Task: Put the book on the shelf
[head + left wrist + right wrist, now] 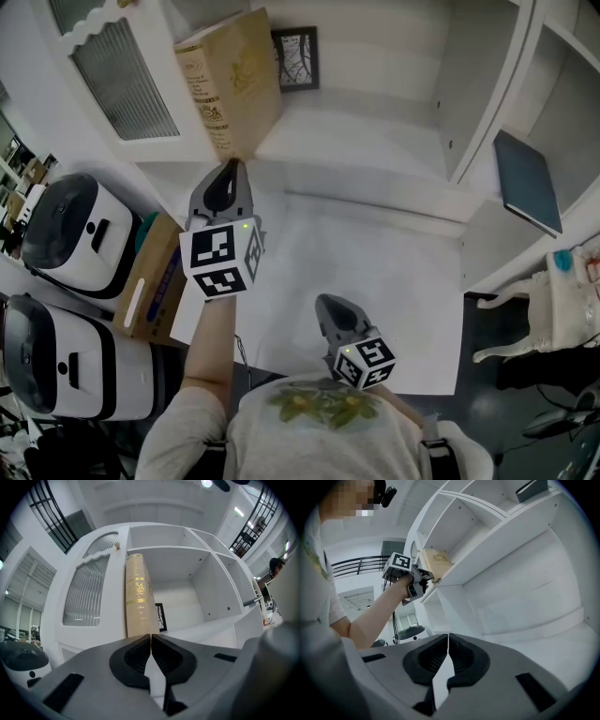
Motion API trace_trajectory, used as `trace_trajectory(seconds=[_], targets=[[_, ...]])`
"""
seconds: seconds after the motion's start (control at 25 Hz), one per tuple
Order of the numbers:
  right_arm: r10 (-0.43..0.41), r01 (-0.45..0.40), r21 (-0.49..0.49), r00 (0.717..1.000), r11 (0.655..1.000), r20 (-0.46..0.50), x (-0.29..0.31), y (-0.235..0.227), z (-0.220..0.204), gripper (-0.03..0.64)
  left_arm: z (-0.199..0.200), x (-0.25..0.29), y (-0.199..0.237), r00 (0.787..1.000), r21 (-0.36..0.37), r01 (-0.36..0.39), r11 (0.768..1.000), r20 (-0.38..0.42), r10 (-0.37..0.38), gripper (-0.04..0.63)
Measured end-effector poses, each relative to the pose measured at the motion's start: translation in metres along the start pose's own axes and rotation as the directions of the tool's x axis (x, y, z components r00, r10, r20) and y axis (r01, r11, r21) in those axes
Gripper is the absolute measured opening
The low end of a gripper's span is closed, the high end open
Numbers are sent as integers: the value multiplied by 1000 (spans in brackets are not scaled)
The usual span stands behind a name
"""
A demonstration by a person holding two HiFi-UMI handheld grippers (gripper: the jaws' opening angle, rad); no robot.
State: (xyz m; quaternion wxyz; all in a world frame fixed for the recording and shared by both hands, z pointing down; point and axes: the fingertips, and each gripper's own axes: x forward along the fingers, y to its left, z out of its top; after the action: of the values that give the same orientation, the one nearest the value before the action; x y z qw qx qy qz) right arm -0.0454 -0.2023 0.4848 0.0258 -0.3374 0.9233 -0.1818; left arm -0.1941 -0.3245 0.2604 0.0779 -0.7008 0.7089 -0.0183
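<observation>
Big white shelf (375, 141) has the tan book (230, 80) standing upright in its left bay, near the front edge. Left tongs (234, 167) are pinched shut with nothing between them, tips just at the book's lower edge. My guess is they're there to nudge it deeper. Right tongs (330, 302) are closed too, empty, parked low out of the way.

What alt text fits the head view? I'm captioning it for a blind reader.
Seen from above, the left tool, jaws shut, points at the lower corner of a tan book standing on a white shelf. The right tool hangs lower in the picture, also shut.
</observation>
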Motion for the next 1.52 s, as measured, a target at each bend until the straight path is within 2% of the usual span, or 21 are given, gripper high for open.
trace_trajectory(seconds=[0.44,1.08,1.4,1.52], targets=[[-7,7,3,1000,1000,2,-1,-2,0,31,-1,12,-1,1000,-21,-6,1000,2,6,35],[-7,7,5,1000,1000,1,-3,-2,1,31,-4,29,3,999,-9,-40,999,8,40,35],[-7,7,-6,1000,1000,1,-3,-3,-1,31,-6,38,7,999,-32,-43,999,-7,43,35],[-8,8,-6,1000,1000,3,-3,-2,-1,31,-6,38,6,1000,-59,-19,998,0,19,35]])
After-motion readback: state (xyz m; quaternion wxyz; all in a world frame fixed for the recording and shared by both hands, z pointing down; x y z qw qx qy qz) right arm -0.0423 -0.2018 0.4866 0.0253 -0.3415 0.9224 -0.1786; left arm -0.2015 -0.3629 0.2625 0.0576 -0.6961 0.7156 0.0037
